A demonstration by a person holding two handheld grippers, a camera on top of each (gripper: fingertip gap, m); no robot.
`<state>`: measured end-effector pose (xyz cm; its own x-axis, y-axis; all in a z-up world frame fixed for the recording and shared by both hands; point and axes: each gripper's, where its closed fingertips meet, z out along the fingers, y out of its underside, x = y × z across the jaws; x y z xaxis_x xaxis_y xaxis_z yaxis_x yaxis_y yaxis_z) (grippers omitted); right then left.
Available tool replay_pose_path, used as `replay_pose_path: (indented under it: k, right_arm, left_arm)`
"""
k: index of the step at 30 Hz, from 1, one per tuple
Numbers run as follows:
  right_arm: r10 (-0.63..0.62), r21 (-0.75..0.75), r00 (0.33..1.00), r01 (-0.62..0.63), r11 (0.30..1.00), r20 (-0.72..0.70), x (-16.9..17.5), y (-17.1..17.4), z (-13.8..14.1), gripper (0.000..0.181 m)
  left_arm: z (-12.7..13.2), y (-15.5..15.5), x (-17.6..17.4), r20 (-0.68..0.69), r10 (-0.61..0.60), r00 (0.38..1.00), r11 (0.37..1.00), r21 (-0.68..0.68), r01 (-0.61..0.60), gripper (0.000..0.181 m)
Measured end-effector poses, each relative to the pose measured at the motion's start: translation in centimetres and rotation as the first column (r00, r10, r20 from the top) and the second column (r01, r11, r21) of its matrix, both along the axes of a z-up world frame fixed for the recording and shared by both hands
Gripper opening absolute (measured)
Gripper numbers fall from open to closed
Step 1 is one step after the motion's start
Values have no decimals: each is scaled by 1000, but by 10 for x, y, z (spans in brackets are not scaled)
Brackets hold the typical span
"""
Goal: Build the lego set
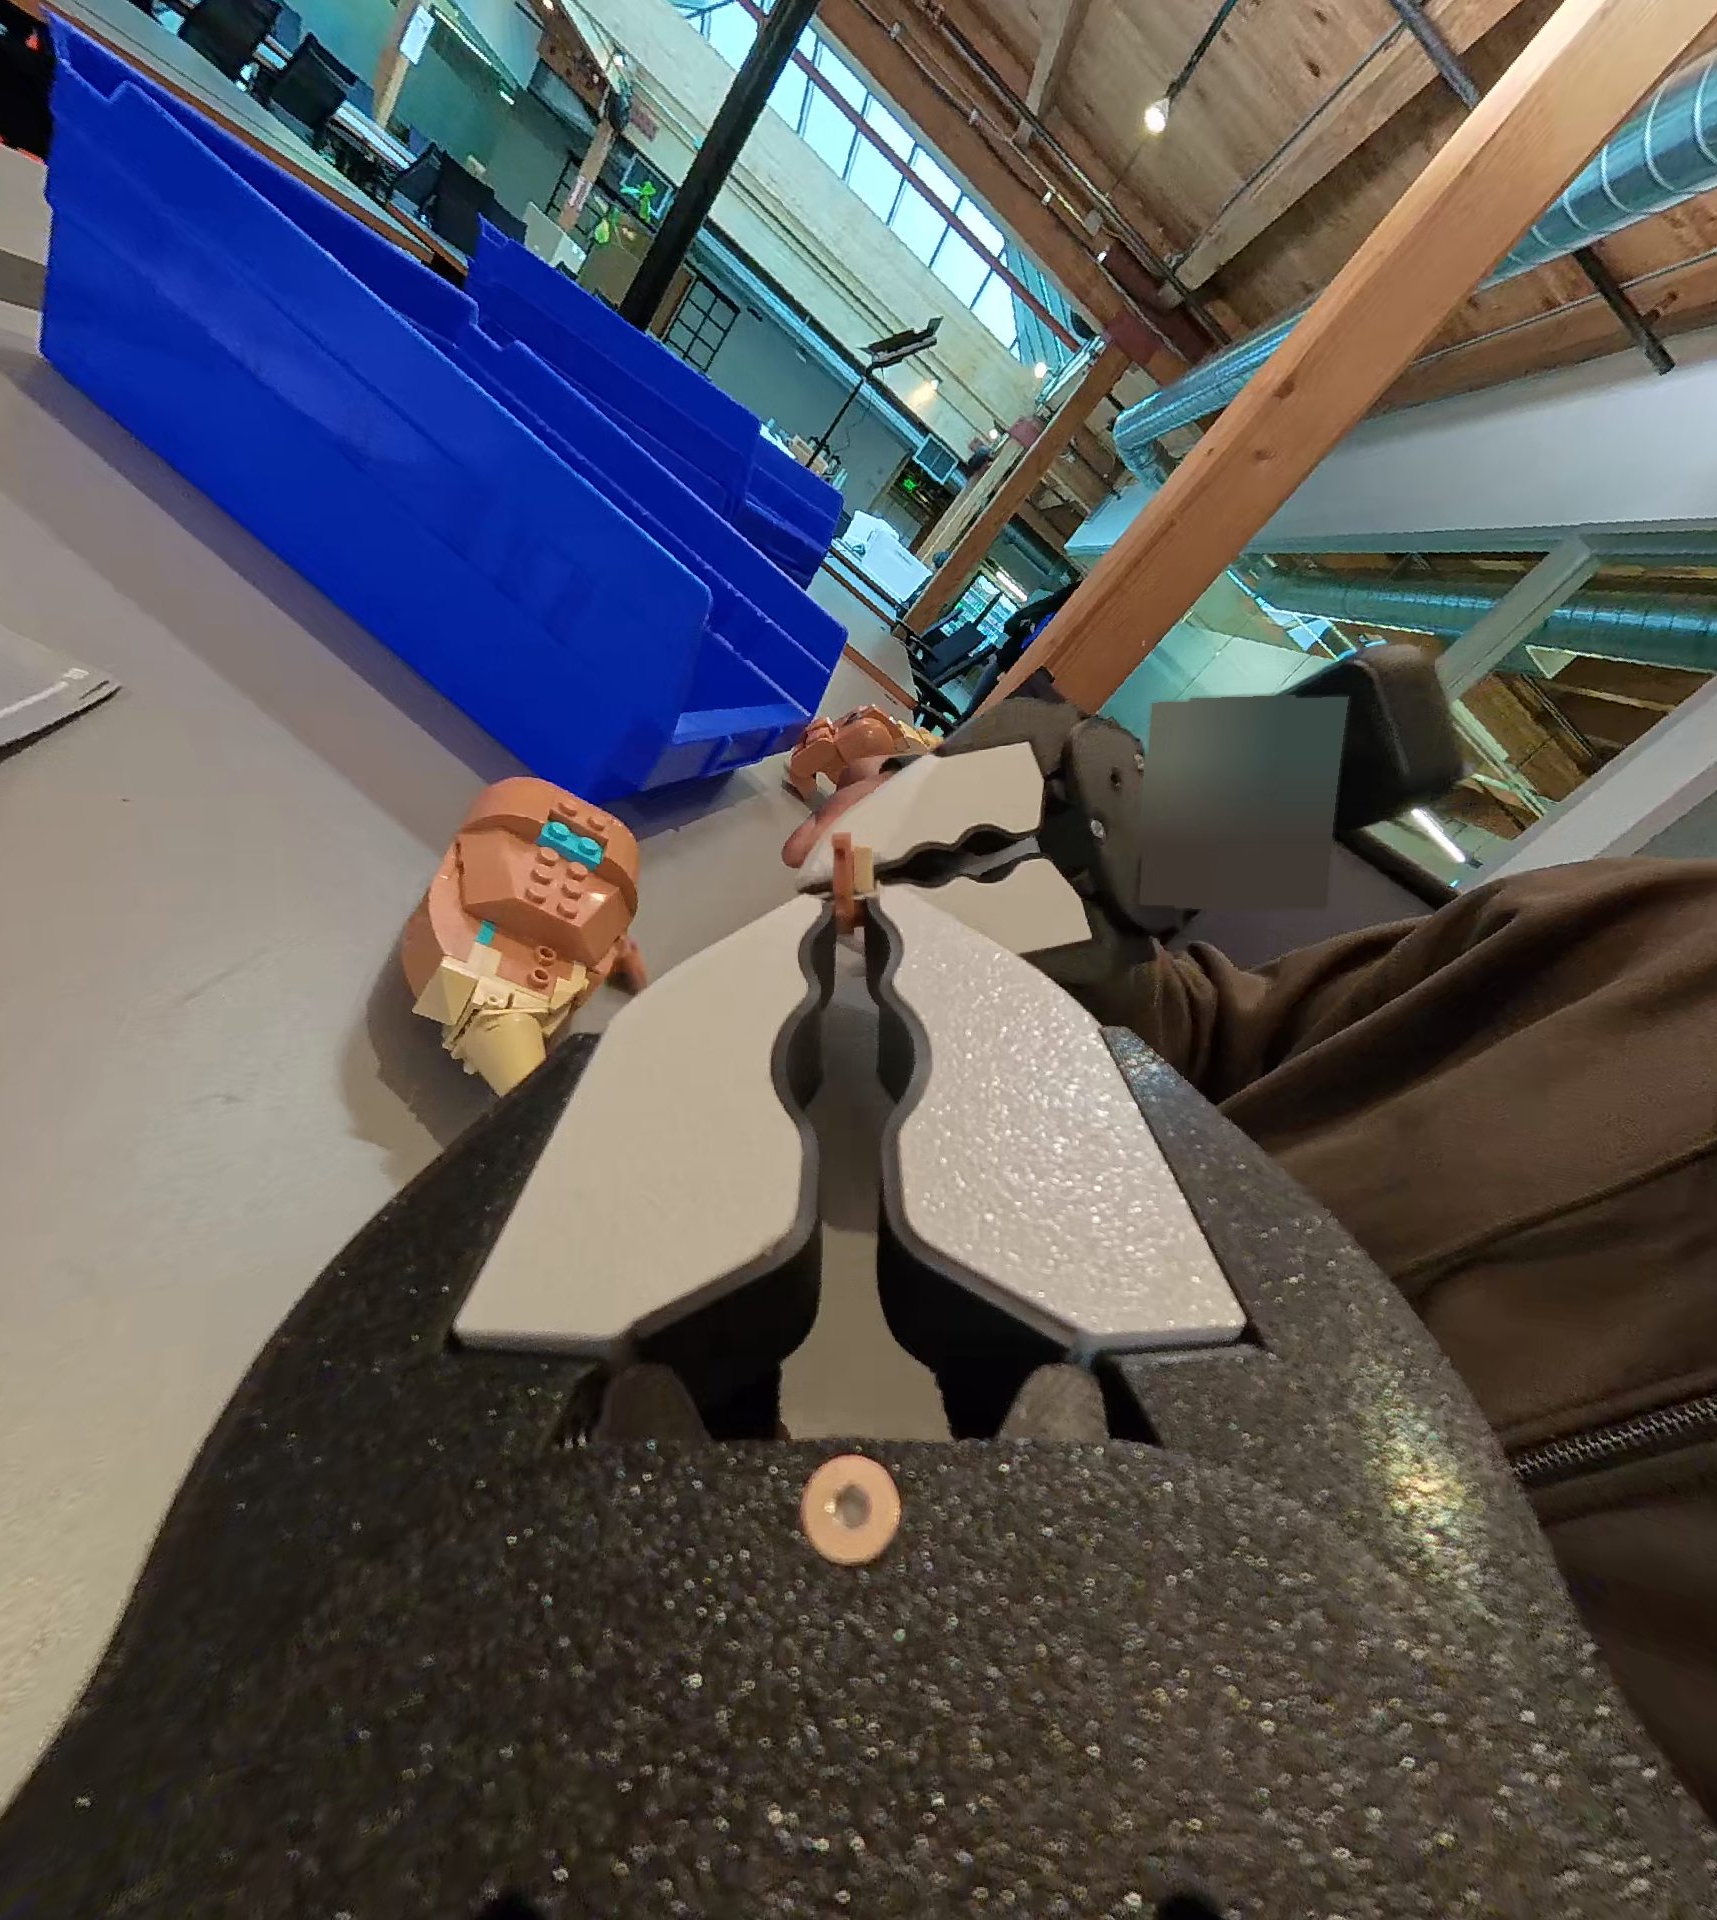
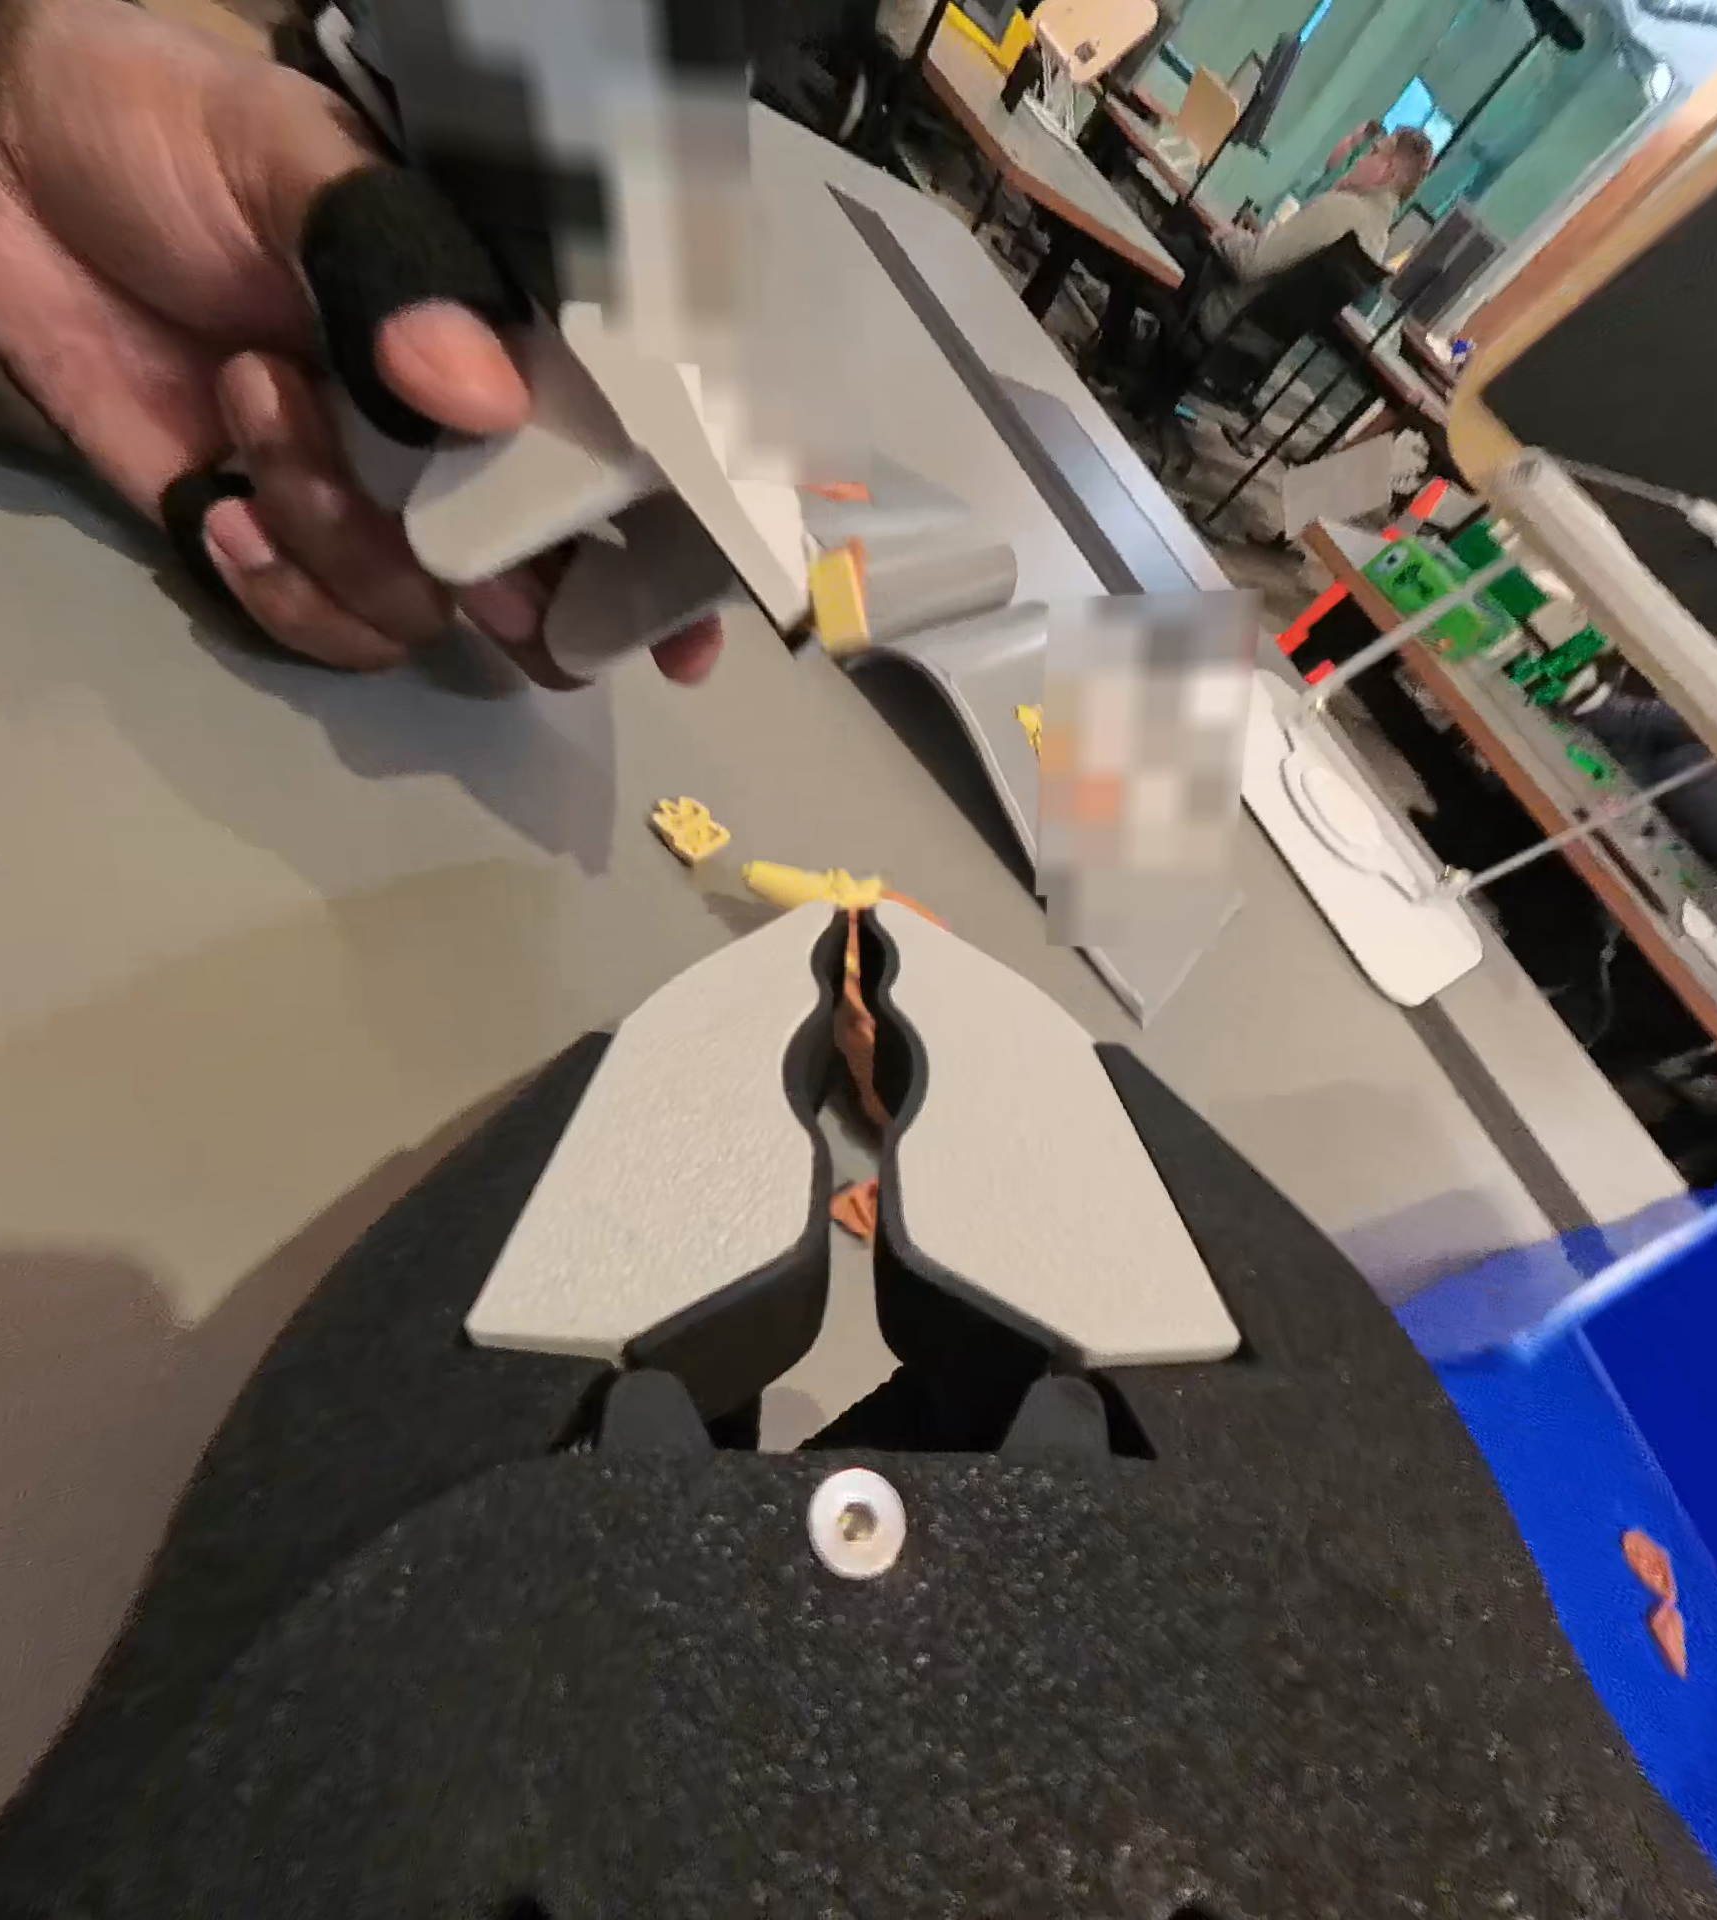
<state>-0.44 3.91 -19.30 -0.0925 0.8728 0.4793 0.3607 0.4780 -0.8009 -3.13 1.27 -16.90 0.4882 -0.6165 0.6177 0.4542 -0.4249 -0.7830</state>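
Note:
My left gripper (image 1: 846,916) is shut on a thin brown plate (image 1: 841,878) that stands upright at its fingertips, with a small tan piece (image 1: 863,868) on the plate's right side. My right gripper (image 1: 838,883) comes in from the right with its jaws closed, and its tips meet at that tan piece. In the right wrist view my right gripper (image 2: 849,914) is closed with a tan piece (image 2: 838,888) at its tips. The left gripper (image 2: 563,551) shows blurred at the upper left, held in a hand. A half-built brown and tan model (image 1: 521,914) lies on the grey table (image 1: 158,1039).
Blue bins (image 1: 366,416) stand behind the model, and one shows in the right wrist view (image 2: 1664,1455). A second brown build (image 1: 854,740) lies behind the right gripper. Loose tan pieces (image 2: 690,829) and an open booklet (image 2: 947,675) lie ahead. A brown sleeve (image 1: 1456,1091) is at the right. About 5 cm separates my left fingertips from my right.

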Motion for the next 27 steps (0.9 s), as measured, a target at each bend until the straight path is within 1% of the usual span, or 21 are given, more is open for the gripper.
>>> replay_pose_path:
  k: [3,5,7,9,12,15,17,18,20,21,24,27]
  right_arm:
    - [-63,-81,997,66,995,34,19,19,-9,3]
    - [-105,-135,990,118,984,96,31,30,-22,6]
    - [-169,-151,972,195,969,165,40,43,-35,10]
    - [-199,-152,953,237,960,229,46,49,-47,17]
    - [-209,-150,937,258,954,282,45,55,-57,23]
    - [-195,-141,932,246,959,305,41,58,-60,24]
    - [-178,-143,950,219,965,256,35,55,-50,23]
    - [-147,-155,966,183,971,214,31,50,-41,22]
    - [-60,-189,992,81,979,114,19,33,-19,21]
    - [-7,-229,997,23,973,71,13,22,-9,20]
    - [125,-398,992,-115,910,-1,-6,-6,11,19]
    - [208,-523,977,-201,828,-46,-18,-19,25,18]
  left_arm:
    - [0,1,-2,10,8,1000,1000,-8,-8,5]
    - [0,2,-2,15,9,1000,1000,-11,-9,5]
    - [0,1,-1,21,6,1000,1000,-11,-6,5]
    - [0,1,0,21,1,1000,1000,-8,-1,5]
    - [1,1,0,23,-1,1000,1000,-1,1,5]
    - [1,1,0,24,-2,1000,1000,0,2,5]
    - [1,1,1,18,-3,1000,1000,3,3,5]
    - [1,0,2,13,-5,1000,1000,5,5,5]
    - [1,-1,5,11,-15,1000,1000,9,15,5]
    - [1,-1,6,13,-22,1000,1000,13,22,5]
    - [3,-3,9,17,-41,999,999,28,41,5]
    - [5,-4,10,9,-48,999,998,49,47,5]
